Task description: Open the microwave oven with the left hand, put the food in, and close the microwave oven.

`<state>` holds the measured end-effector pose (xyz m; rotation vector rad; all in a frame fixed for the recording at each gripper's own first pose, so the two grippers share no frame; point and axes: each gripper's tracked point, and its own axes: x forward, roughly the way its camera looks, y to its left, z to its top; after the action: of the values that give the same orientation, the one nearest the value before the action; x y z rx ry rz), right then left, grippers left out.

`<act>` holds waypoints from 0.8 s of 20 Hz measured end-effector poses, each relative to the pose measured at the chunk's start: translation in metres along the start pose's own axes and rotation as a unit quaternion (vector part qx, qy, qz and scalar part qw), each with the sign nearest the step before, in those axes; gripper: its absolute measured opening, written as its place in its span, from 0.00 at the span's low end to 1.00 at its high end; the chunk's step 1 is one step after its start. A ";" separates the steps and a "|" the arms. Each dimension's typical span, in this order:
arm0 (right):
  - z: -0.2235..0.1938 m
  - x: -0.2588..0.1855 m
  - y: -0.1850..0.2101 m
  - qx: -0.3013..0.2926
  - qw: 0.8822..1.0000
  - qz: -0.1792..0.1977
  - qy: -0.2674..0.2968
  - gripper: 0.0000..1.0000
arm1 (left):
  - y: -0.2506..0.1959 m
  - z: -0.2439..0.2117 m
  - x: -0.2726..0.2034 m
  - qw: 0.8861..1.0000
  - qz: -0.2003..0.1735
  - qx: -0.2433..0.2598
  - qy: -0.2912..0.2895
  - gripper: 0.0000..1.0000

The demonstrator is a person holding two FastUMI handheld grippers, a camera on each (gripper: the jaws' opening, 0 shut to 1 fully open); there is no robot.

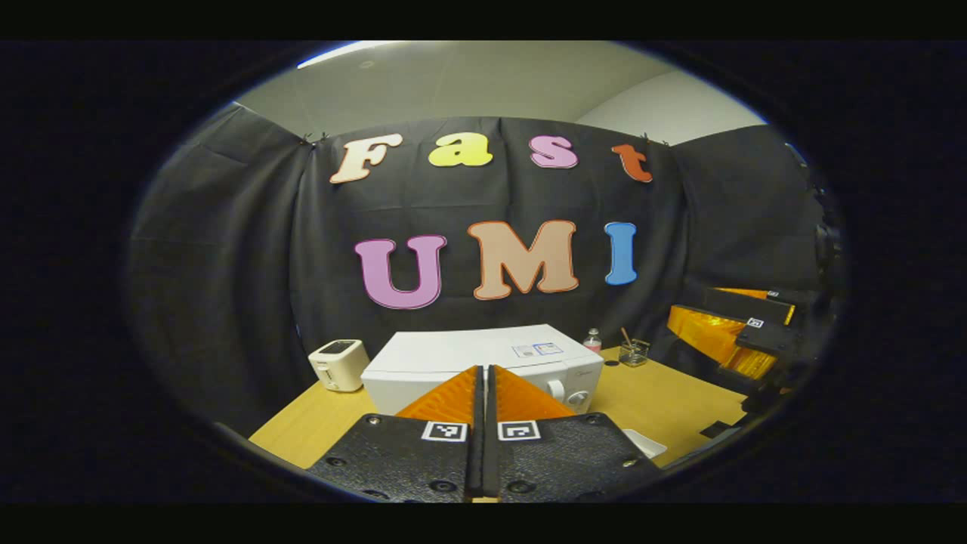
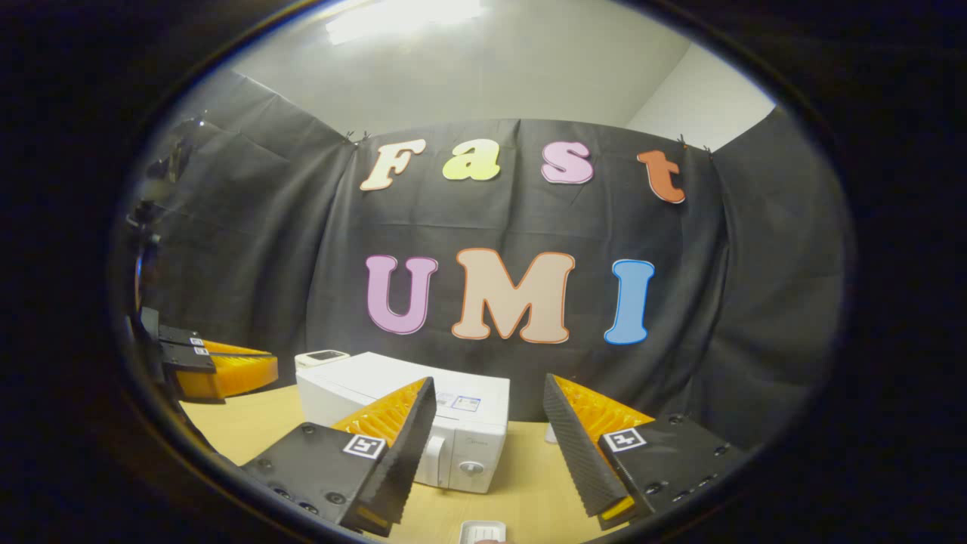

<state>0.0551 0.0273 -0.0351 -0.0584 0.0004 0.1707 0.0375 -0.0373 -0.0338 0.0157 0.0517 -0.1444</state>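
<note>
On the wooden surface [image 2: 249, 423] sits the white microwave [image 1: 483, 359], door shut. Left claw [image 1: 483, 423] is pressed together; spread it first, then hook the handle. Right claw [image 2: 487, 446] is spread, empty.

No readable text stands on anything here. The microwave [image 1: 483, 355] carries a small sticker [image 1: 538, 349] on its top and a maker's mark on its front, both too small to read.

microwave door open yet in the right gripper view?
No, the microwave door sits flush with its front, handle untouched, and the right gripper hangs open, short of it.
</note>
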 end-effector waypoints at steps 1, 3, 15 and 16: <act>0.002 -0.004 0.003 -0.001 1.000 -0.001 -0.001 0.78 | 0.000 0.006 -0.010 1.000 -0.005 0.000 -0.007 0.01; 0.007 -0.010 0.009 -0.001 1.000 -0.002 -0.003 0.78 | 0.002 0.018 -0.017 1.000 -0.006 0.010 -0.026 0.29; 0.012 -0.027 0.020 0.005 1.000 -0.008 -0.003 0.88 | 0.014 0.013 -0.045 1.000 0.010 0.014 -0.019 0.96; 0.013 -0.028 0.019 0.006 1.000 -0.006 -0.003 0.78 | 0.014 0.016 -0.046 1.000 0.012 0.016 -0.023 0.95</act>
<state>0.0241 0.0422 -0.0229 -0.0467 -0.0054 0.1585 -0.0048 -0.0169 -0.0154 0.0449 0.0040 -0.1222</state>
